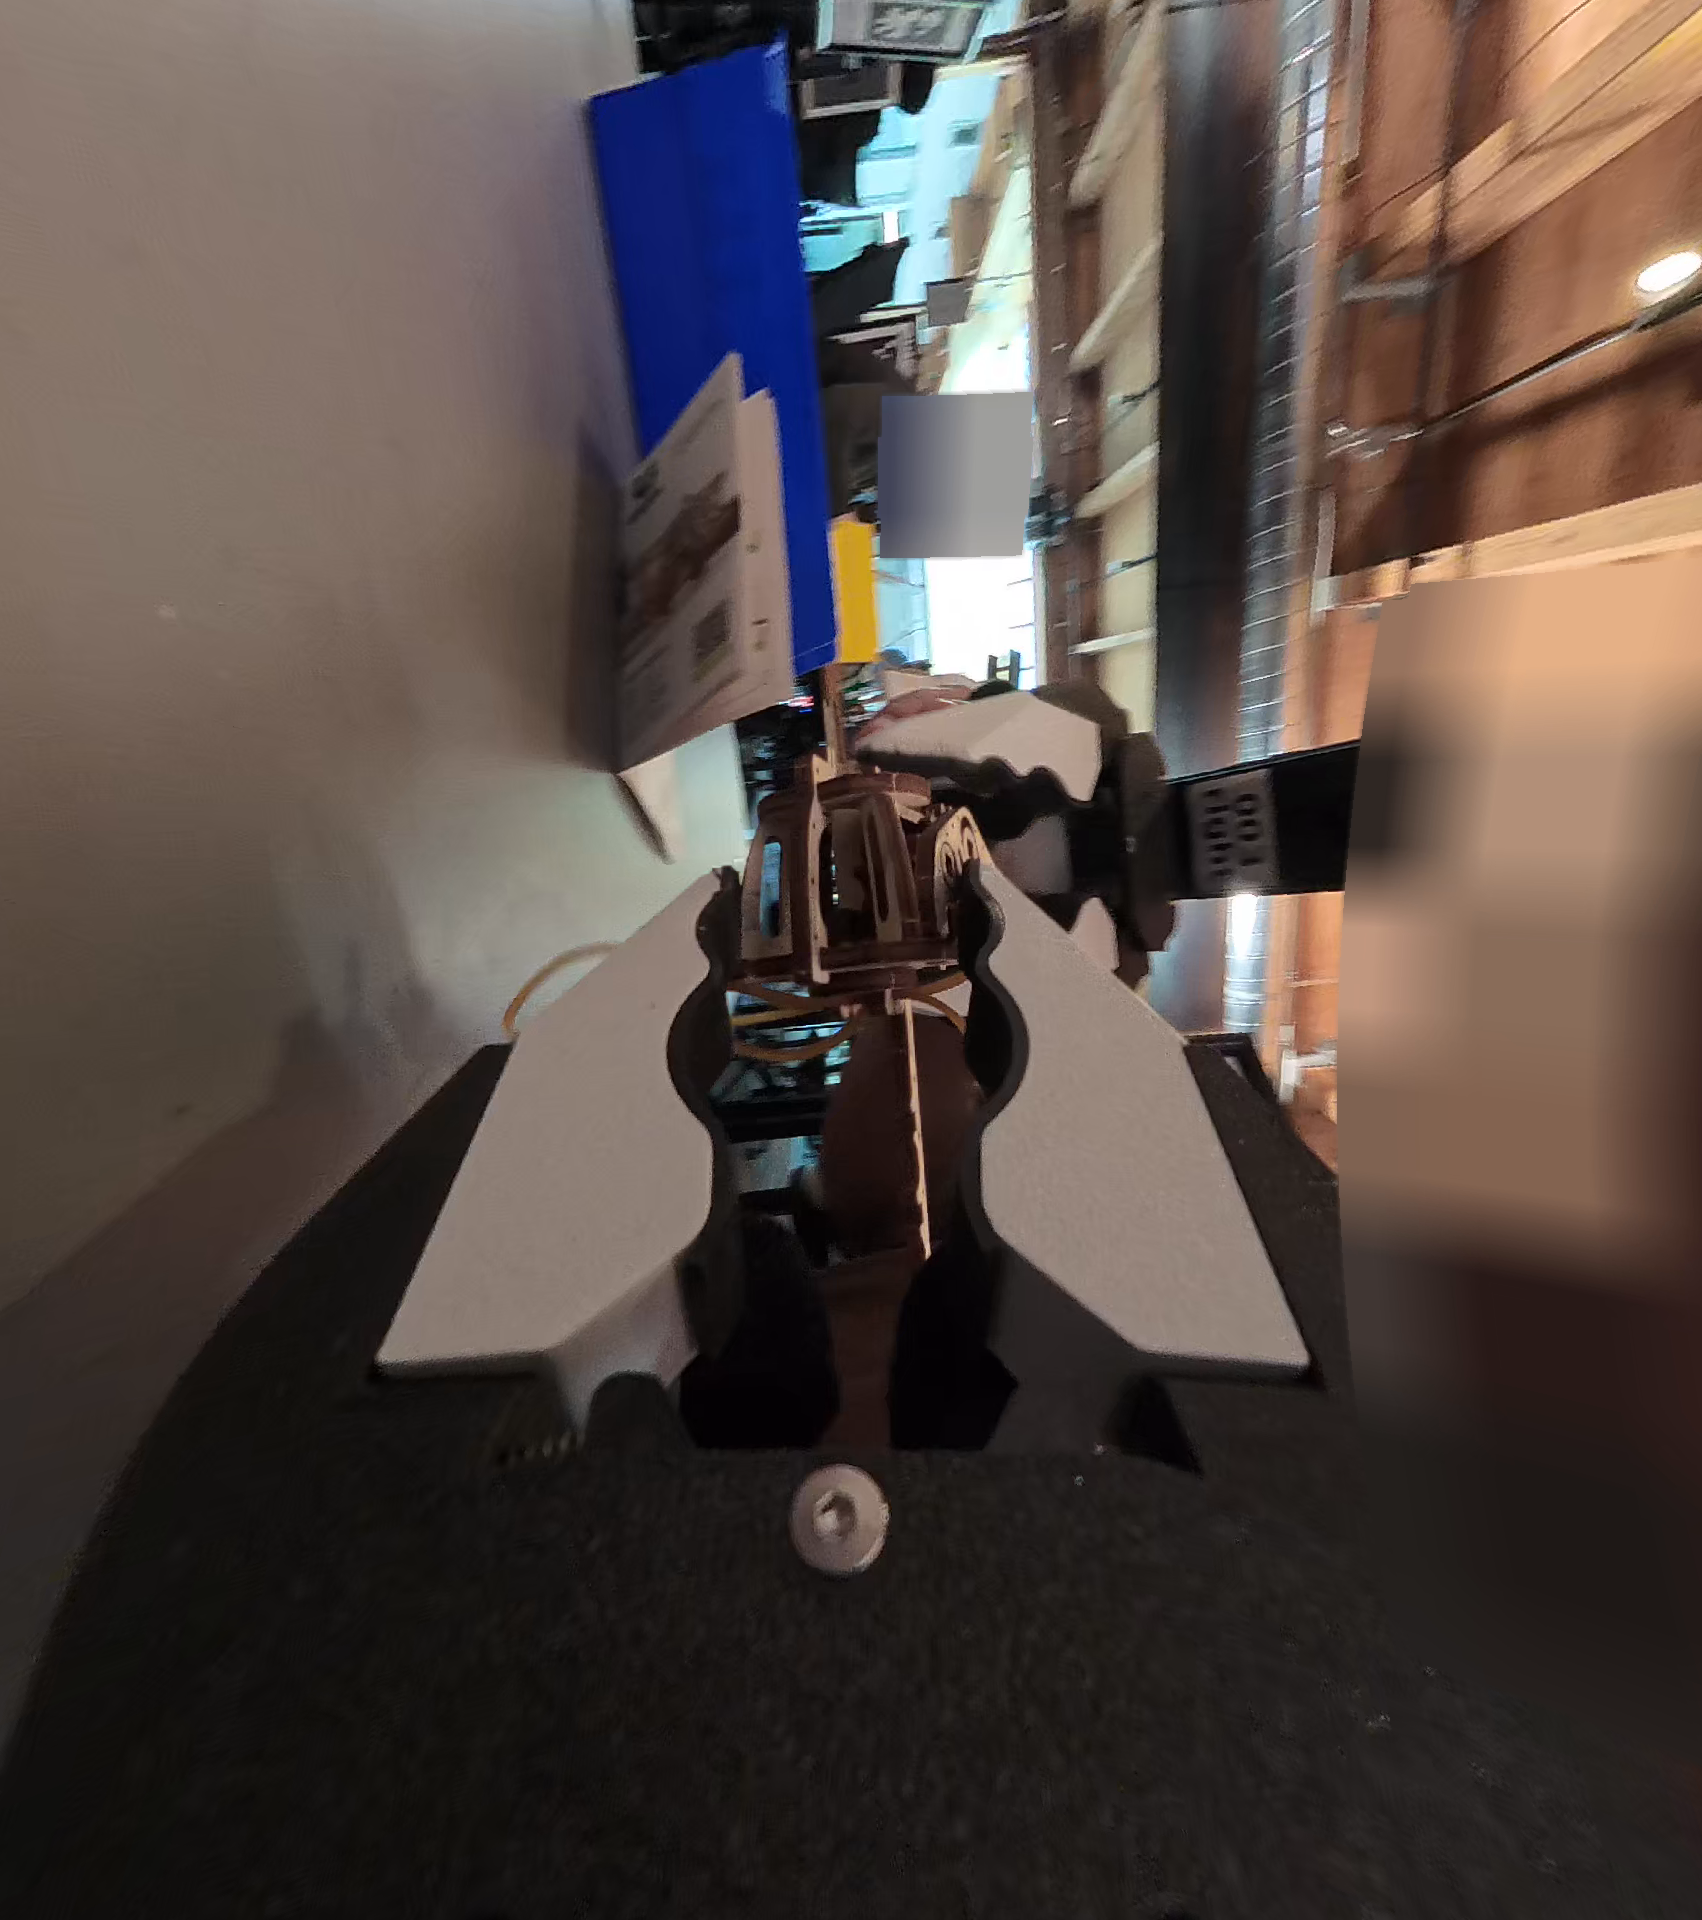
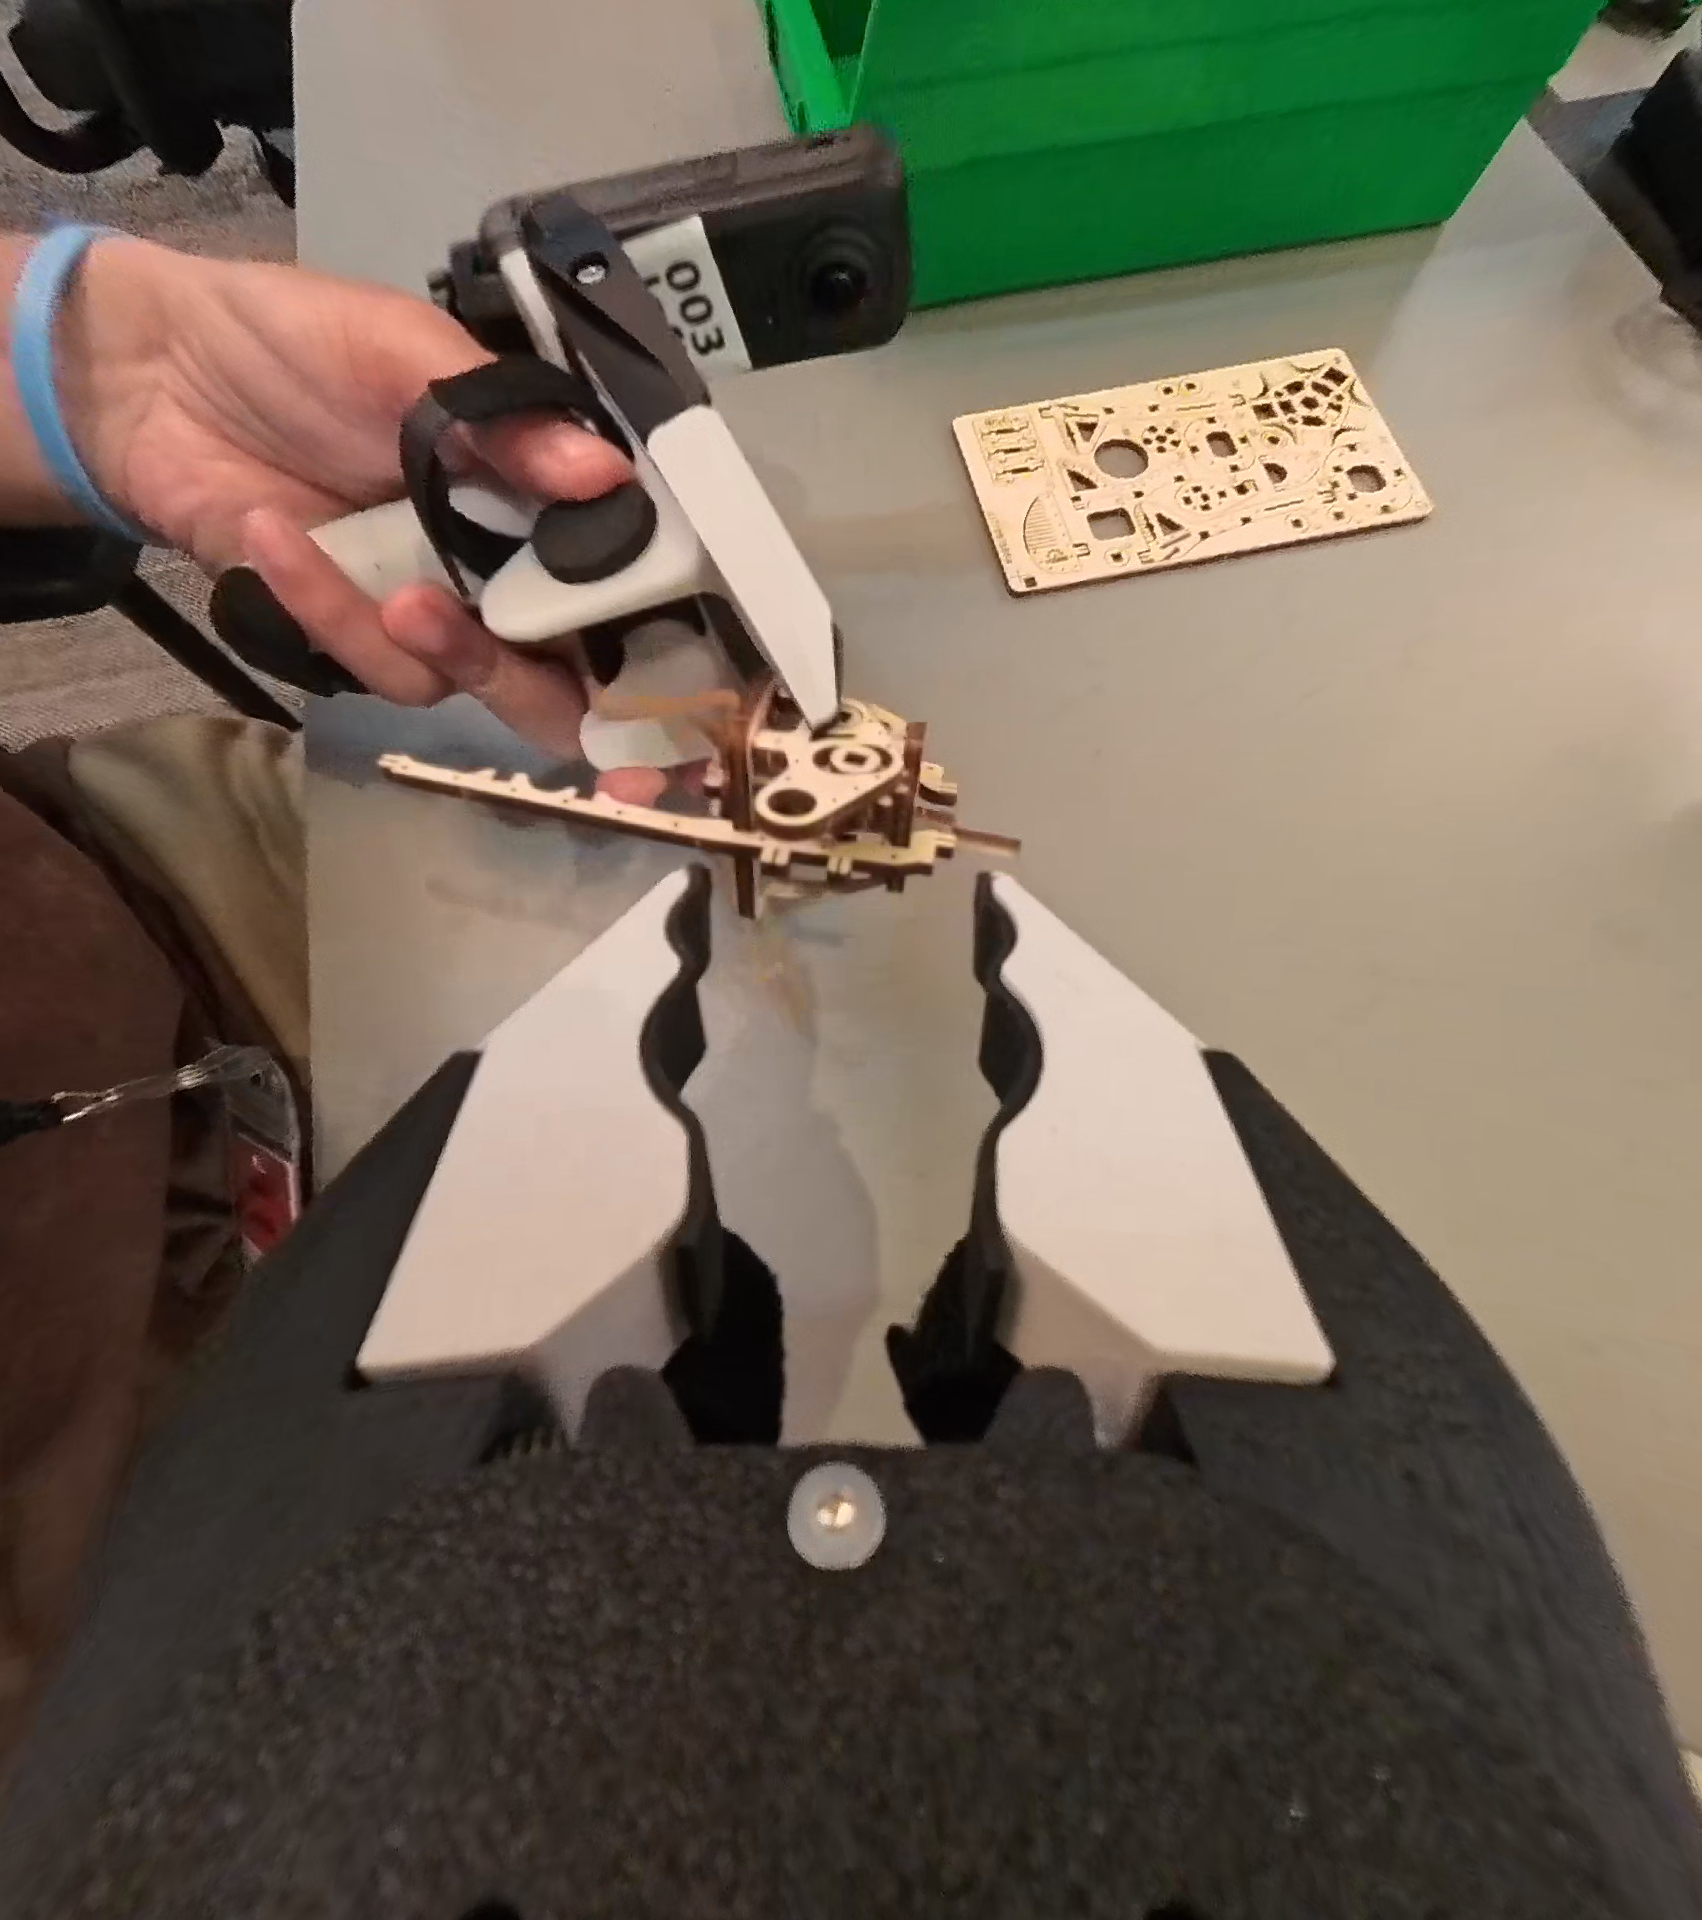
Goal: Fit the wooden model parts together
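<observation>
The partly built wooden model [image 2: 826, 795] has a cage-like body and a long notched strip sticking out to the left. It is held above the grey table [image 2: 1346, 831]. My left gripper [image 1: 847, 894] is shut on the model [image 1: 842, 883], and the strip runs back between its fingers. In the right wrist view a hand holds the left gripper [image 2: 811, 712] at the upper left, pinching the model from above. My right gripper [image 2: 836, 888] is open and empty, with its tips just short of the model. It also shows in the left wrist view [image 1: 930, 800], beyond the model.
A flat wooden sheet of cut-out parts [image 2: 1190, 468] lies on the table at the far right. A green bin [image 2: 1138, 125] stands behind it. An instruction booklet [image 1: 691, 561] leans against a blue bin [image 1: 712, 312]. A yellow rubber band [image 1: 795, 1049] hangs by the model. The grippers are tip to tip, or close to it.
</observation>
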Demonstrator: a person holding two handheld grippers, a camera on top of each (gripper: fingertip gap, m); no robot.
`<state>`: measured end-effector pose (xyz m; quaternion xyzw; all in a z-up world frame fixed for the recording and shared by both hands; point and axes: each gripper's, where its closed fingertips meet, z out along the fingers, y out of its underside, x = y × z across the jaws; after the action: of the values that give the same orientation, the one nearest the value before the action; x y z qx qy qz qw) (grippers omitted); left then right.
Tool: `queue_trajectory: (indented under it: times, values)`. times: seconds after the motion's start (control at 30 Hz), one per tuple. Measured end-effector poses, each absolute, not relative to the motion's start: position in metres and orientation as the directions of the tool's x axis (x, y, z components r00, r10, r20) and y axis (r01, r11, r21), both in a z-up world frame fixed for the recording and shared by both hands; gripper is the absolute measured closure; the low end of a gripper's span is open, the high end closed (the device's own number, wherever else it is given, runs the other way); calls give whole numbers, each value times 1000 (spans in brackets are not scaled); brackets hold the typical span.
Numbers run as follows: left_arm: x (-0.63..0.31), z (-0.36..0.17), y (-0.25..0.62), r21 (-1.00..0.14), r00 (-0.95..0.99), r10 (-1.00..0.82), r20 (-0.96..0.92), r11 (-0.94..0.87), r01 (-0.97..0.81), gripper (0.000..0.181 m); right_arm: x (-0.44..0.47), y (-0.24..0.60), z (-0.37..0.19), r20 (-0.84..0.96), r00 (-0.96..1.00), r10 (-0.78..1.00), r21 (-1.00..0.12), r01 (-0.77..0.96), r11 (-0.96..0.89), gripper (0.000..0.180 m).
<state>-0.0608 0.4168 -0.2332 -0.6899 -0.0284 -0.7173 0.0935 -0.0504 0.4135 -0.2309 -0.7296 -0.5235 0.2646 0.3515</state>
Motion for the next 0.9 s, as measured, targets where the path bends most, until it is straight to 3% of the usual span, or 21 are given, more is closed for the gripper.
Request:
queue_trajectory:
  times: [0.1, 0.3, 0.57, 0.9]
  values:
    - [-62, -226, 419, -61, -85, -78, 993, -980, 188, 142, -44, 410, -217, -15, 293, 956, -846, 506, -168, 130]
    - [-63, -219, 421, -55, -127, -83, 989, -977, 208, 142, -43, 409, -200, -23, 389, 921, -963, 240, -125, 155]
    - [-54, -218, 412, -78, -122, -100, 988, -982, 171, 142, -54, 408, -208, -8, 389, 921, -956, 267, -121, 147]
    - [-57, -209, 412, -77, -163, -108, 981, -980, 183, 142, -41, 406, -191, -38, 352, 935, -971, 209, -119, 153]
